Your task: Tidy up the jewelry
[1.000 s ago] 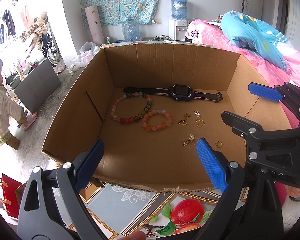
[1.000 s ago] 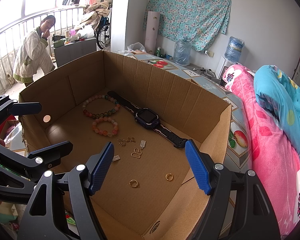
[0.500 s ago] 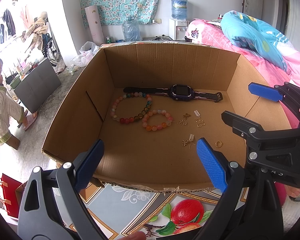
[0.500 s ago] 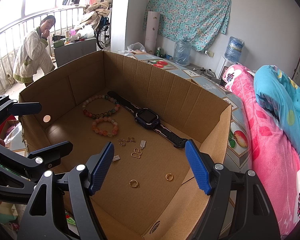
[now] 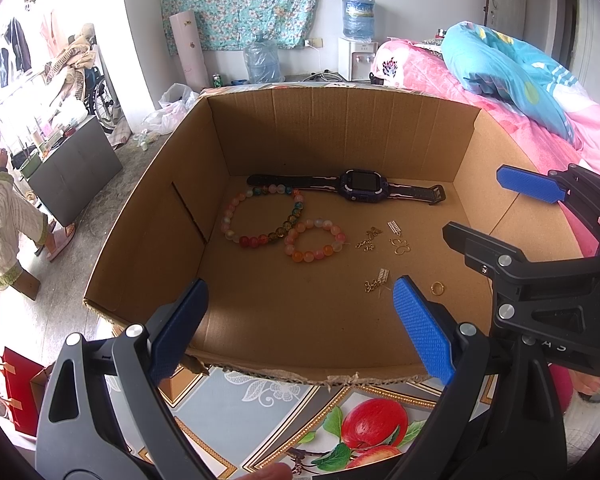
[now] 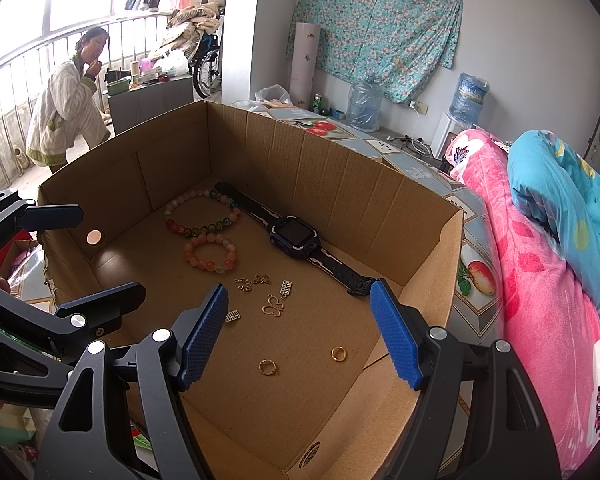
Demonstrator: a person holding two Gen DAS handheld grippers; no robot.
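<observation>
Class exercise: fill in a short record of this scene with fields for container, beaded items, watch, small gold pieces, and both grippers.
container: open cardboard box on a fruit-print tablecloth
beaded items: large bracelet touching small bracelet
watch: dark smartwatch lying flat along the far wall
small gold pieces: butterfly charm, two rings, other charms scattered
left gripper: open, empty
right gripper: open, empty

A person in a pale jacket (image 6: 66, 114) stands by a grey cabinet (image 6: 152, 102); a pink bed (image 6: 548, 292) lies beside the table.
</observation>
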